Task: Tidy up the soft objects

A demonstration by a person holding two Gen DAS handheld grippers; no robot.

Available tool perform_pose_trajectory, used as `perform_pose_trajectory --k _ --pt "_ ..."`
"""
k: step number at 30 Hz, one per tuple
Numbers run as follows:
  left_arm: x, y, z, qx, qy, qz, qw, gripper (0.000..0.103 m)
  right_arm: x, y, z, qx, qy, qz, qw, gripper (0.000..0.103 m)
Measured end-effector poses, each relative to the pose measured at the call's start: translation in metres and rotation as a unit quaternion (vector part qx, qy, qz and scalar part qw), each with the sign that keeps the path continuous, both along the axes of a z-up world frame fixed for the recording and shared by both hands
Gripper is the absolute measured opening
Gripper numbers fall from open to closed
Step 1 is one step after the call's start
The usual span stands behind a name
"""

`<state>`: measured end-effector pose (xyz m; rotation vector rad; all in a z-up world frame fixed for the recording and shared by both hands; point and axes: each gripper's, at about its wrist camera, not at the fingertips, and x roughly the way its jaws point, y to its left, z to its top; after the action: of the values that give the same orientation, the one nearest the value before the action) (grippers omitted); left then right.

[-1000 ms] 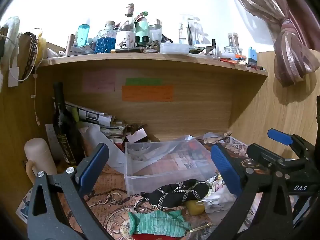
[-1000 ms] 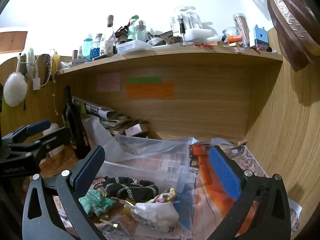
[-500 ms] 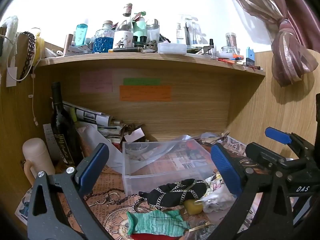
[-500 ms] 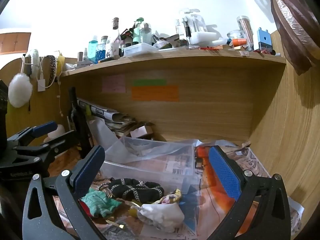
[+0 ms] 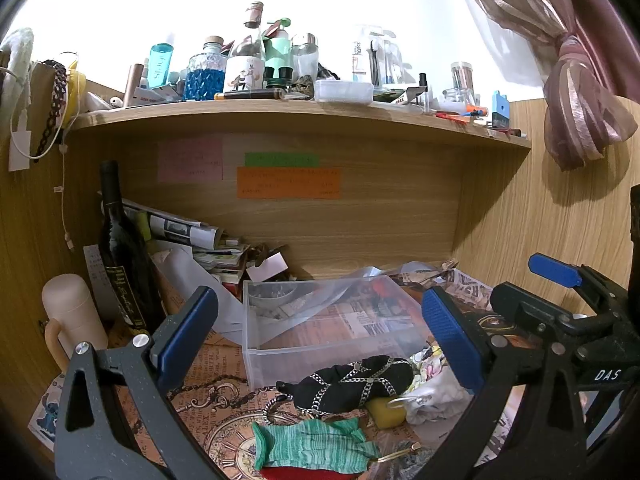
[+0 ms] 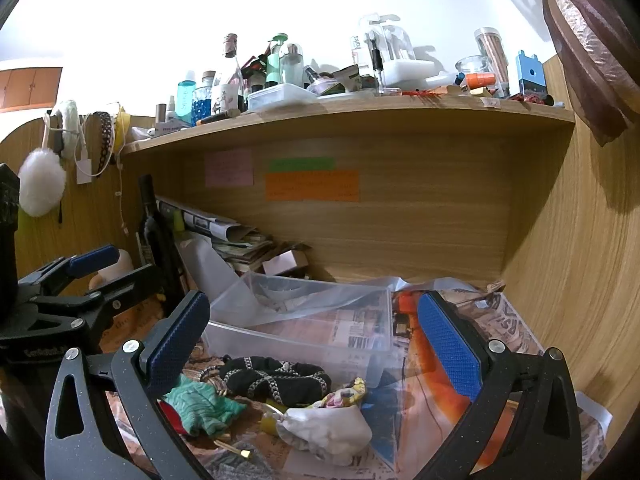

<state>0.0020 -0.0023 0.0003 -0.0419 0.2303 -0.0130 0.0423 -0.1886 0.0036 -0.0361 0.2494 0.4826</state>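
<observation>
A pile of soft items lies on the papered desk in front of a clear plastic bin (image 5: 320, 332): a black pouch with silver chain (image 5: 356, 380), a green knit piece (image 5: 312, 444), a red item under it (image 5: 304, 474), a yellow item (image 5: 386, 412) and a white pouch (image 5: 436, 396). In the right wrist view the black pouch (image 6: 276, 378), green knit piece (image 6: 200, 404), white pouch (image 6: 328, 430) and bin (image 6: 312, 332) show too. My left gripper (image 5: 320, 340) is open and empty above the pile. My right gripper (image 6: 316, 344) is open and empty, beside the left.
A dark wine bottle (image 5: 122, 256), a cream flask (image 5: 72, 320) and stacked papers (image 5: 192, 236) stand at the back left. A crowded shelf (image 5: 280, 108) hangs overhead. Wooden walls close in the back and the right side (image 6: 580, 280). Thin plastic film (image 5: 320, 292) drapes into the bin.
Both grippers have drifted back and up slightly, so the pile and bin sit a little lower in view. Both stay open and empty.
</observation>
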Motion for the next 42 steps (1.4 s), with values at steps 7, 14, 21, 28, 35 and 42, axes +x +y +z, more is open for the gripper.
perform_pose_trajectory --k 7,14,21,28,35,42 --pt "-0.0002 -0.0002 -0.0001 0.001 0.0 0.0 1.0 0.103 0.0004 -0.0008 0.0003 0.0 0.001 0.001 1.0 0.103" --pt "-0.0002 -0.0006 -0.0001 0.001 0.0 0.0 1.0 0.103 0.0003 -0.0017 0.0006 0.001 0.0 0.001 1.0 0.103" --pt "-0.0001 -0.0009 -0.0002 0.002 -0.001 0.001 1.0 0.103 0.0003 -0.0011 0.0006 0.003 -0.001 0.001 1.0 0.103" --pt "-0.0003 -0.001 -0.0009 0.001 -0.001 0.0 1.0 0.103 -0.0039 -0.0024 0.0027 0.007 -0.005 0.002 1.0 0.103" --pt "-0.0003 -0.001 -0.0006 0.001 -0.001 0.0 1.0 0.103 -0.004 -0.0027 0.0028 0.007 -0.005 0.002 1.0 0.103" --pt "-0.0001 -0.0013 -0.0008 0.001 -0.001 0.001 1.0 0.103 -0.0041 -0.0026 0.0027 0.007 -0.005 0.002 1.0 0.103"
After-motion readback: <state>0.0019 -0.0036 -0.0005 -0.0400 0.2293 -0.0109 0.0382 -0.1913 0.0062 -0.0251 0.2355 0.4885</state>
